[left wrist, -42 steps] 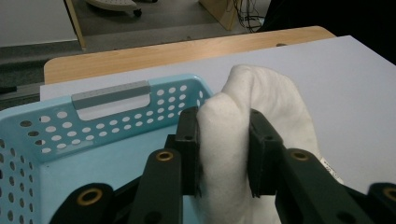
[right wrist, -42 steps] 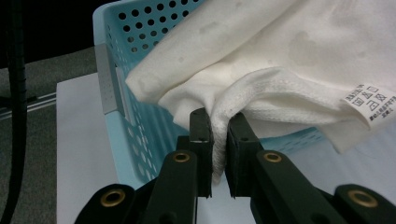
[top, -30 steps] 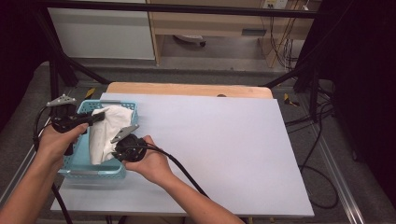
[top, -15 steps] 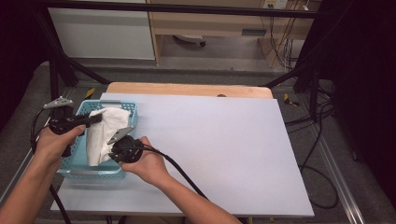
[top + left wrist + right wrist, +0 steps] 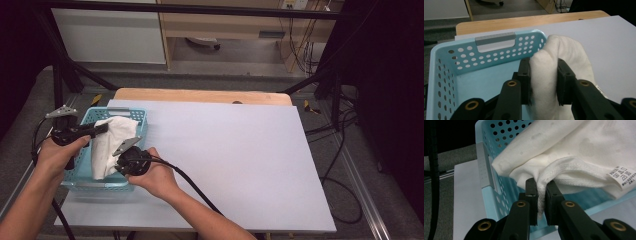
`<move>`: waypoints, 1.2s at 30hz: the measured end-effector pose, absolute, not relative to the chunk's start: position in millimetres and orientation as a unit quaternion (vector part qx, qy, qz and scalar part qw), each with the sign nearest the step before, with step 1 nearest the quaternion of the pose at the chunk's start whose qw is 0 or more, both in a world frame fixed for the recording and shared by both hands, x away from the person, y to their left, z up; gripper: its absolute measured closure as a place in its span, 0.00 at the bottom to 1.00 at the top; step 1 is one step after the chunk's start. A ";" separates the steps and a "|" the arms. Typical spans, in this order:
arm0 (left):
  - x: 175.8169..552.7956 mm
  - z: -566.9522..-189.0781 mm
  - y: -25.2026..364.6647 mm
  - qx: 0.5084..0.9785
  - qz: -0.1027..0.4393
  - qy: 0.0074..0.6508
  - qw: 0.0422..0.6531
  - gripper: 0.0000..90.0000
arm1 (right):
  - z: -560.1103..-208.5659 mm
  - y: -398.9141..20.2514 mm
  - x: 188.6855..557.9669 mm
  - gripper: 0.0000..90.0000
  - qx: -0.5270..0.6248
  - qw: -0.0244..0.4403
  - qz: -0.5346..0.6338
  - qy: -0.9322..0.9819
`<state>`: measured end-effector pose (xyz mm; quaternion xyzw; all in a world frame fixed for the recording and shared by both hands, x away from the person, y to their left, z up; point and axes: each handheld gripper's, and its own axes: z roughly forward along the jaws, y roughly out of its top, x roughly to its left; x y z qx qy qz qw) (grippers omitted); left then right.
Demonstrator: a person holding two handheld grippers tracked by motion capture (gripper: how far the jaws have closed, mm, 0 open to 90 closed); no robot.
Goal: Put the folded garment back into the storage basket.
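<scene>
Left gripper: jaws clamped on a thick fold of white cloth, the bundle bulging between and above both pads. Right gripper: jaws nearly together, pinching a stitched hem of the same cloth

White cloth: lies in and over the light blue basket at the table's near left corner; long axis runs from the basket's far end toward the near end, roughly away from the person; far end held at the left gripper, near end at the right gripper. Lower folds hidden inside the basket; full shape of the garment cannot be made out

Care label: white tag sewn at the hem, printed with small boxed symbols, too small to read. A second tag edge shows beside the left jaws, print illegible

Basket: perforated walls, grey handle strip on the far wall, another grey strip on the near end; its near wall is partly covered by the person's right hand

Table: pale grey top, wooden board along the far edge
</scene>
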<state>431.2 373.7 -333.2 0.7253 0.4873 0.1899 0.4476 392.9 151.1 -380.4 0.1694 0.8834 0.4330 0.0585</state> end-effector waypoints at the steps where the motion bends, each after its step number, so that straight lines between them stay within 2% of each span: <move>1: 431.0 -333.4 374.1 0.724 0.190 0.488 0.448 0.78 | -380.7 151.3 393.1 0.92 0.167 0.059 0.434 0.884; 25: 427.2 -339.7 385.7 0.723 0.192 0.497 0.439 0.77 | -389.7 159.9 391.2 0.92 0.172 0.050 0.434 0.883; 36: 449.5 -341.5 385.3 0.724 0.189 0.504 0.431 0.75 | -385.0 163.2 403.6 0.92 0.187 0.055 0.435 0.879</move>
